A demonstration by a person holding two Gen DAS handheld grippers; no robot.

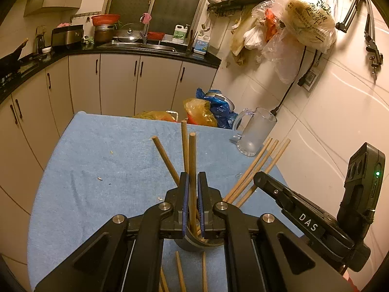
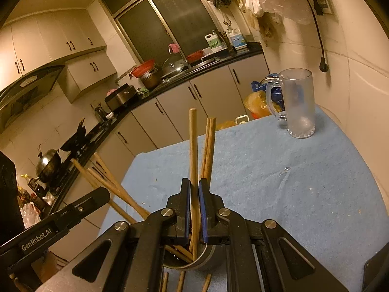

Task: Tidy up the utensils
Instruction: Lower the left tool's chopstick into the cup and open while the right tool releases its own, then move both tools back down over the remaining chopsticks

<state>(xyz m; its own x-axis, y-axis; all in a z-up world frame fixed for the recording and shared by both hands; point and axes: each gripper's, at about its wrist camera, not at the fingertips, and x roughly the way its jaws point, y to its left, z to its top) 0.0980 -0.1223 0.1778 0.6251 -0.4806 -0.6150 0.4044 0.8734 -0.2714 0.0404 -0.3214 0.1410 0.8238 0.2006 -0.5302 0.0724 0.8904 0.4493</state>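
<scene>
A dark round holder [image 1: 190, 243] [image 2: 209, 255] stands on the blue towel [image 1: 102, 160] [image 2: 279, 170] with several wooden chopsticks leaning out of it. My left gripper [image 1: 192, 187] is shut on one upright chopstick [image 1: 192, 150] whose lower end sits in the holder. My right gripper [image 2: 194, 192] is shut on another chopstick [image 2: 193, 146], also dipping into the holder. Each gripper shows in the other's view: the right gripper [image 1: 261, 178] by the right-leaning bunch, the left gripper [image 2: 103, 193] by the left-leaning sticks. Loose chopsticks [image 1: 180, 272] [image 2: 181, 281] lie on the towel near me.
A frosted glass mug [image 1: 254, 131] [image 2: 297, 104] stands at the far right corner by the white wall. Plastic bags [image 1: 209, 109] sit beyond the table's far edge. Kitchen cabinets and a black counter [image 1: 136, 51] run along the back and left.
</scene>
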